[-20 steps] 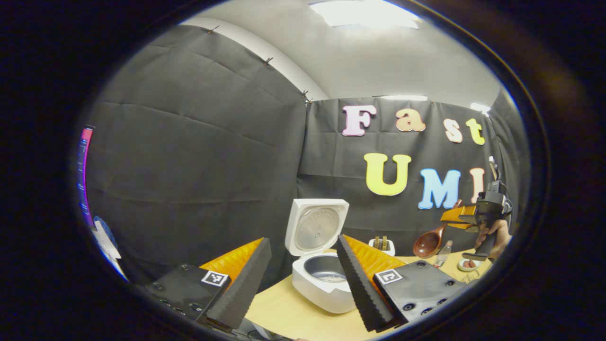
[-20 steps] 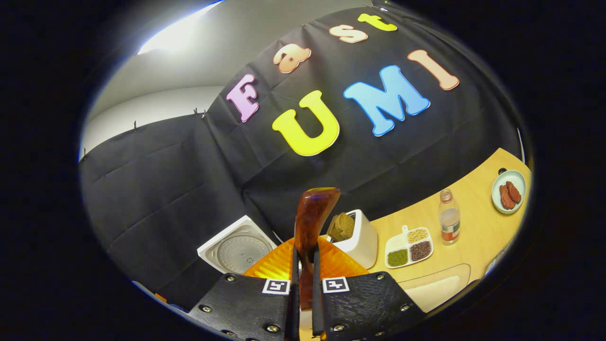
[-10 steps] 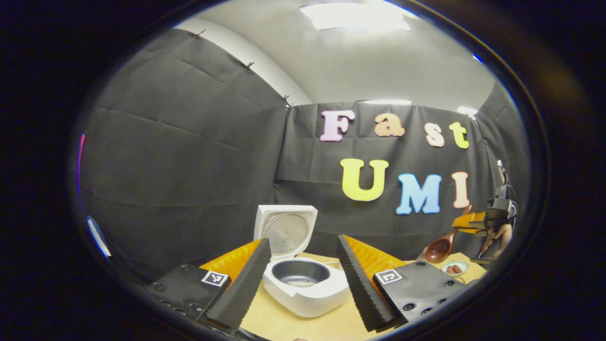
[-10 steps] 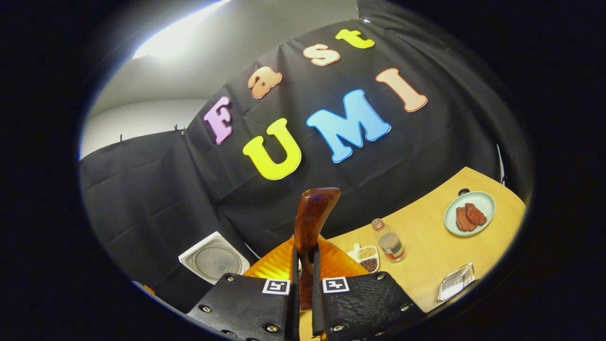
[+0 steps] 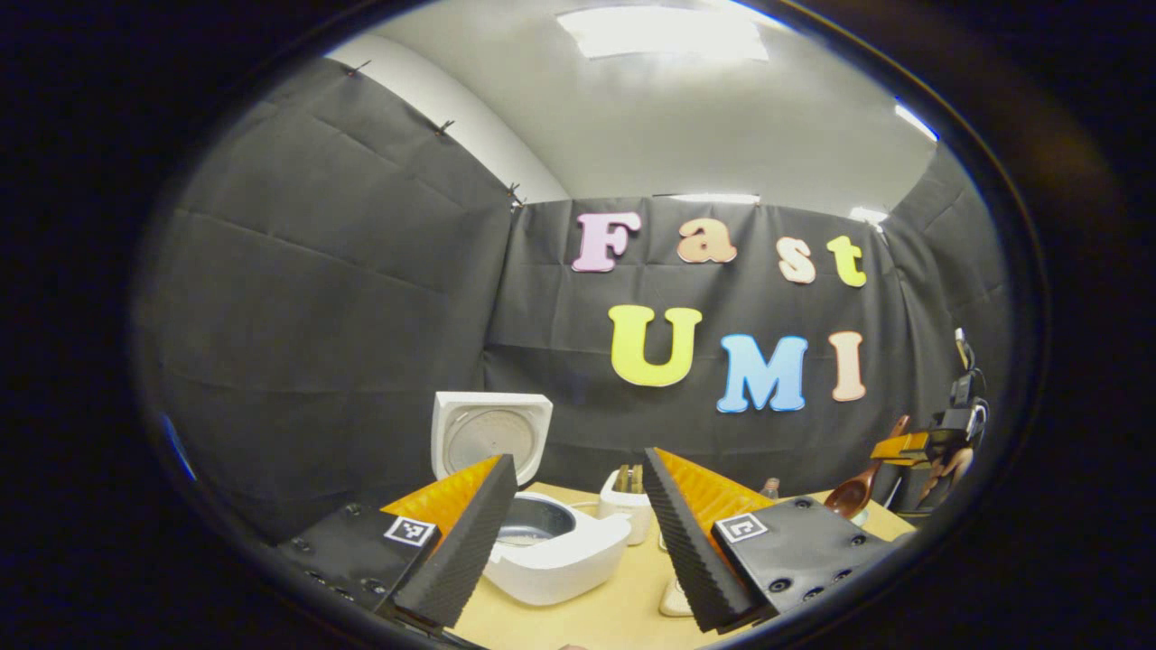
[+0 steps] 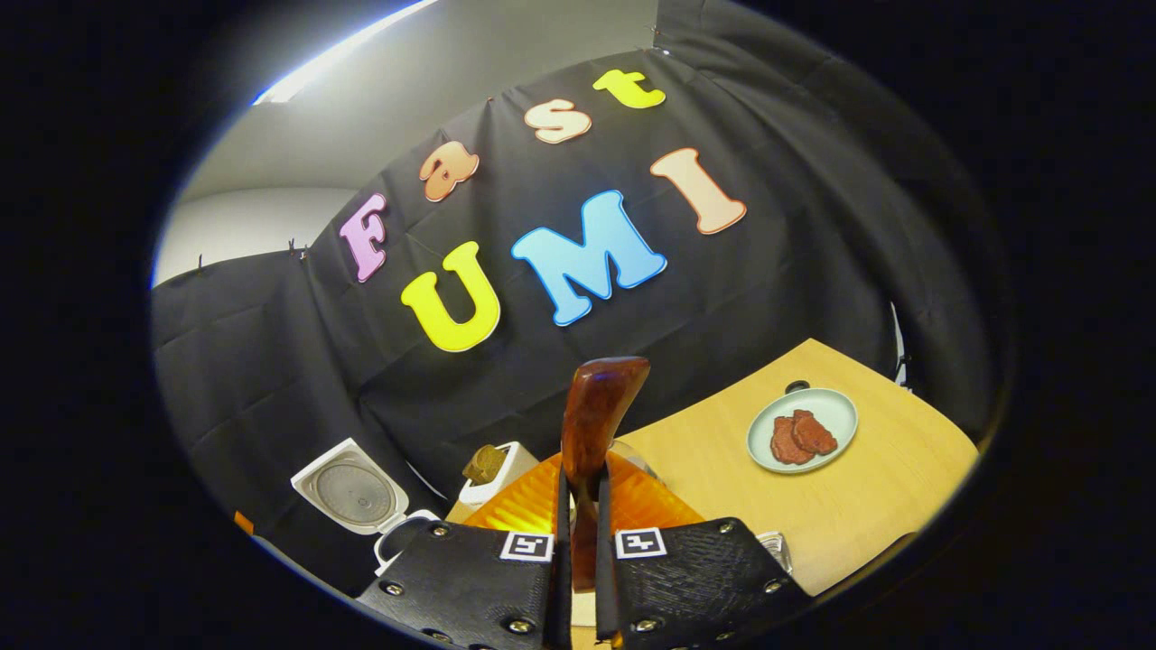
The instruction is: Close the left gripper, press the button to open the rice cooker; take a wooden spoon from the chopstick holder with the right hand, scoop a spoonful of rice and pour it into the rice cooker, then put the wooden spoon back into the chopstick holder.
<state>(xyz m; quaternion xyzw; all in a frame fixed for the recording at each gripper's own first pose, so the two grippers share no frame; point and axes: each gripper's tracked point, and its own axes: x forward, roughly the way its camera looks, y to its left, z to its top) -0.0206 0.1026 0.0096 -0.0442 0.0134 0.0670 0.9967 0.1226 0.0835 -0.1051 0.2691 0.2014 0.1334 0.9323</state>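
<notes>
R claw (image 6: 578, 578) pinching the glossy brown wooden spoon (image 6: 591, 424) by its handle, both fingers pressed on it; spoon standing up from the claw in right gripper view. In left gripper view the same claw + spoon bowl (image 5: 849, 495) showing far R, well away from the cooker.

Changed over last sec: R claw swinging rightward w/ spoon. White toaster-like chopstick holder (image 6: 492, 469) and white rice cooker (image 6: 361, 501) sliding to L of its view; small divided grain tray and bottle gone from that view, pale round plate (image 6: 802, 431) w/ two reddish-brown pieces now nearer centre. L view panning too, cooker drifting L behind the L finger. Judging: spoon is out of holder, now heading for the rice to scoop; pour + return not yet done.

L claw (image 5: 578, 533) spread wide, holding nothing, hovering over the light wooden counter (image 5: 596, 614).

Containers:
- Rice cooker (image 5: 551, 560): lid up and back, dark inner pot exposed, a little pale stuff at the bottom, can't tell what.
- Chopstick holder (image 5: 628, 506): just beyond cooker on R, dark sticks poking out the top.
- Plate: far R on counter.
</notes>
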